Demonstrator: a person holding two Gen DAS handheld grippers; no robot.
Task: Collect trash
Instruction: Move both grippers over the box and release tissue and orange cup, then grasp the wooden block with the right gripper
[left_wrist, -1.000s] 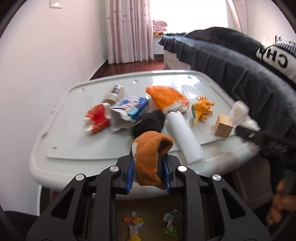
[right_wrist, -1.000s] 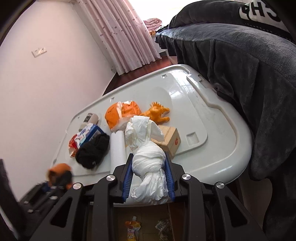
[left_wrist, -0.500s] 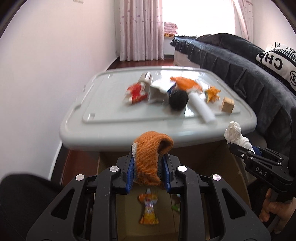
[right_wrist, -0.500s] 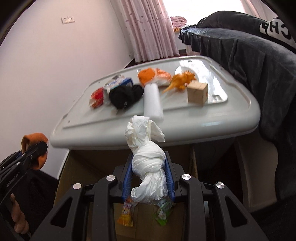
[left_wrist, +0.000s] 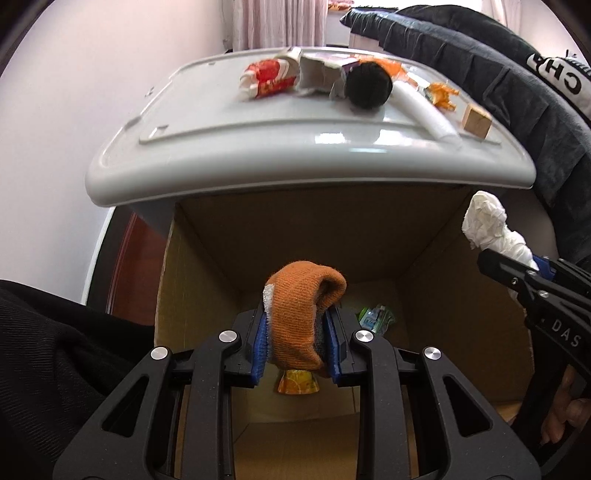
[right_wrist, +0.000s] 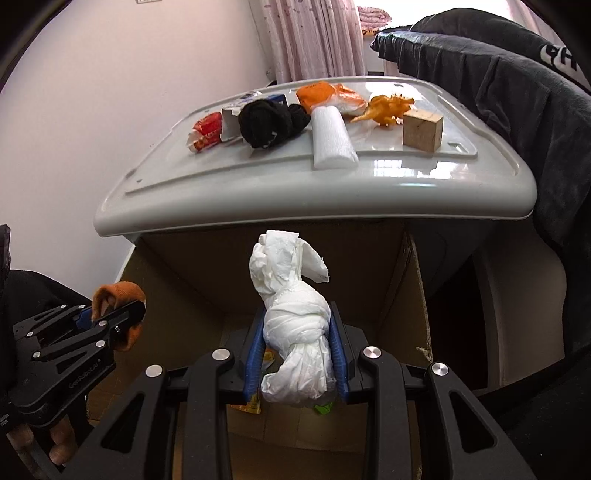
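My left gripper is shut on an orange knitted sock and hangs over the open cardboard box under the table. My right gripper is shut on a knotted white plastic bag, also above the box. Each gripper shows in the other's view: the left one with the sock, the right one with the bag. Wrappers lie on the box floor.
The grey table top overhangs the box and carries a red wrapper, a black sock, a white foam roll, an orange bag, an orange toy dinosaur and a wooden block. A dark blanket drapes on the right.
Both grippers have pulled back from the table and sunk over the box, tilting further down. Each still grips its item; the box interior now fills the lower views.
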